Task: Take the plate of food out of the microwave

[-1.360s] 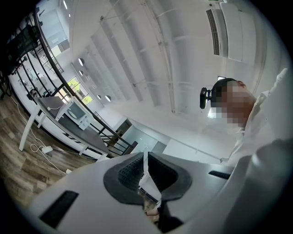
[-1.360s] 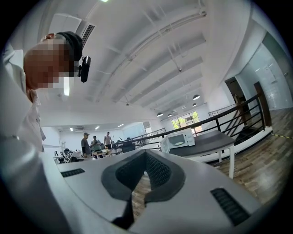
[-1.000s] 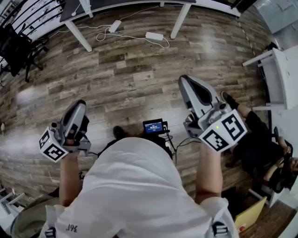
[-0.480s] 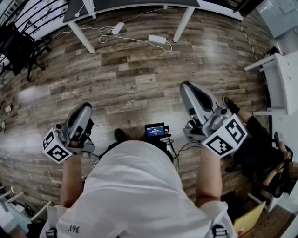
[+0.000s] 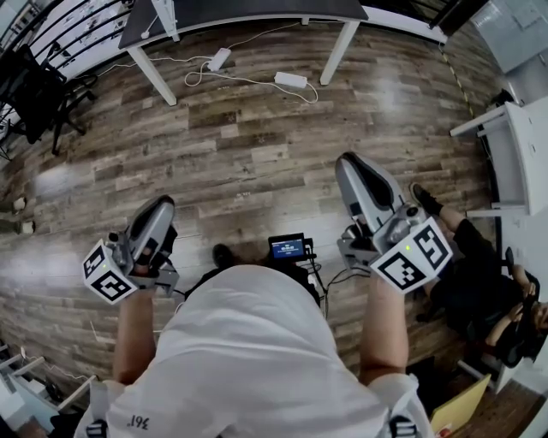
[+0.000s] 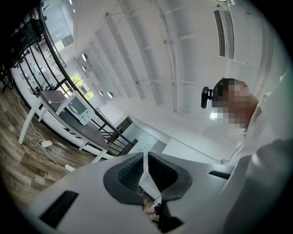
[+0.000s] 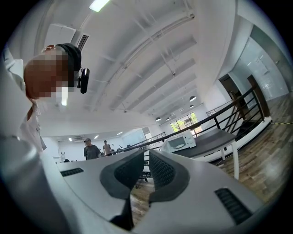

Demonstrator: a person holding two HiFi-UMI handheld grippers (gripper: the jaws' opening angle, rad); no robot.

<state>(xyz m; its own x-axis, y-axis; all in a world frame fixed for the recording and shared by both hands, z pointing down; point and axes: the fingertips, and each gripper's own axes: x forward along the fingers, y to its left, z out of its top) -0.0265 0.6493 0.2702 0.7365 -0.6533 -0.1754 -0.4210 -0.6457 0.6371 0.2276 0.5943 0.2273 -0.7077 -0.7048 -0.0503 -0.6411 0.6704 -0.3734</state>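
Observation:
A white microwave (image 6: 77, 109) stands far off on a dark table (image 6: 59, 114), small in the left gripper view; its door looks closed. It shows again as the microwave (image 7: 181, 142) in the right gripper view. No plate of food is in sight. My left gripper (image 5: 159, 208) and right gripper (image 5: 349, 162) are held at waist height over the wooden floor, a long way from the table. Both point forward, jaws together with nothing between them, as the left gripper (image 6: 144, 155) and right gripper (image 7: 146, 153) show close up.
A dark table (image 5: 248, 8) on white legs stands ahead, with cables and a power strip (image 5: 291, 81) on the floor beneath. A black chair (image 5: 34, 85) is at left, a white desk (image 5: 514, 145) and a seated person (image 5: 479, 274) at right. Two people (image 7: 91, 147) stand far off.
The table and floor cables have slid down in the head view and both grippers sit a little lower in it. Neither gripper's jaws have changed.

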